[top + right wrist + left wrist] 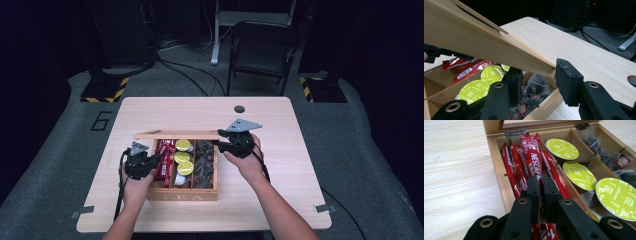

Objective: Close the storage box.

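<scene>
Your left gripper (540, 185) has its jaws drawn close together, with only a narrow slit between them. They pinch one red coffee stick (533, 157) near its lower end; the stick runs up between the pads and on toward the box's hinge (515, 133). No earlier frame bears on how the jaws came to this.

Your right gripper (537, 78) stands partly open, its jaws set on either side of the lid (481, 42) at the lid's free corner. The right pad sits against the lid's edge; whether the left pad presses the underside I cannot tell. The lid is raised and tilted over the box (182, 195).

In the high view, your left gripper (150, 162) is at the box's left compartment, and your right gripper (220, 145) is at the box's far right corner, under the lid (175, 134).

The box is wooden, with three compartments side by side:
- Left compartment: red sticks (165, 165), packed lengthwise, the pinched one lying on top of the rest.
- Middle compartment: three round capsules (579, 171) with yellow-green foil tops, in a row from the hinge side toward the box's front.
- Right compartment: dark tea bags (536, 86) in clear sachets, heaped loosely.

The box rests on the table (280, 150), near its middle.
</scene>
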